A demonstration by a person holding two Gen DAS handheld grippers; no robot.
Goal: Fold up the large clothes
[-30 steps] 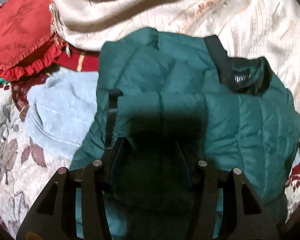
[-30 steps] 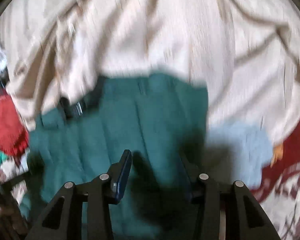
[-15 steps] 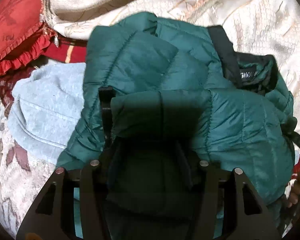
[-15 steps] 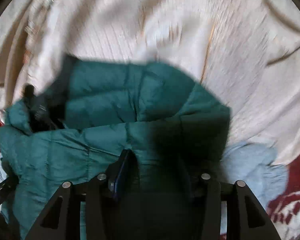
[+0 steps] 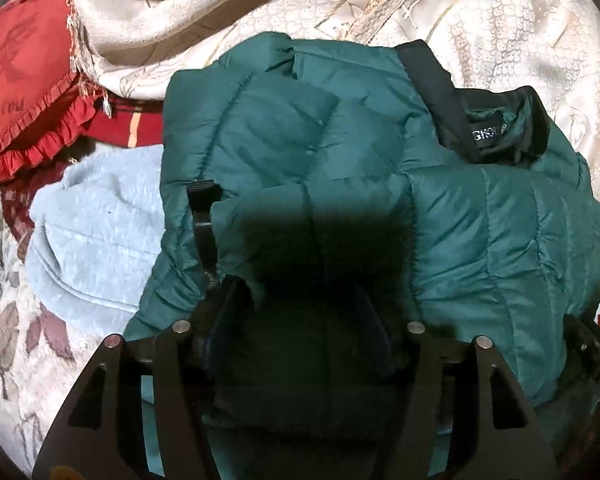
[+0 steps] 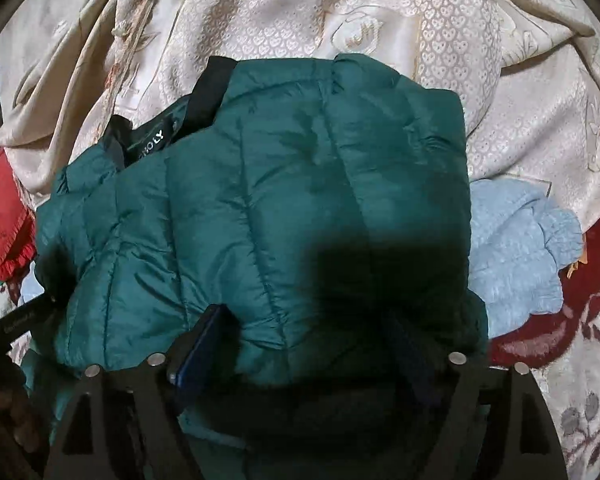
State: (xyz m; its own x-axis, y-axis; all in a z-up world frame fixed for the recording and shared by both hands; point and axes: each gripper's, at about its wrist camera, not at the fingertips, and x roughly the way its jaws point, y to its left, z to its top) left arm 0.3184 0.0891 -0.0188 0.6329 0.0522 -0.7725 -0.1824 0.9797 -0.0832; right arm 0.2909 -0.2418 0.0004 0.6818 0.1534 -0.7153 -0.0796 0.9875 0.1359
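Observation:
A dark green quilted puffer jacket [image 5: 480, 220] lies folded over itself on the bed, its black collar and label at the upper right. It also shows in the right wrist view [image 6: 260, 200], collar at the upper left. My left gripper [image 5: 300, 304] has its jaws wide apart with jacket fabric bunched between them. My right gripper [image 6: 312, 340] also stands wide, its fingers pressed into the jacket's near edge. Both sets of fingertips are partly buried in shadowed fabric.
A light blue fleece garment [image 5: 96, 236] lies under the jacket, also in the right wrist view [image 6: 516, 248]. A cream embroidered bedspread [image 6: 340, 20] covers the far side. A red frilled cushion [image 5: 24, 92] sits at the left. The patterned bed cover [image 5: 12, 340] shows near the edges.
The right gripper has swung over the jacket and come down onto its near edge. The jacket has been doubled over into a more compact bundle. The left gripper has moved in closer.

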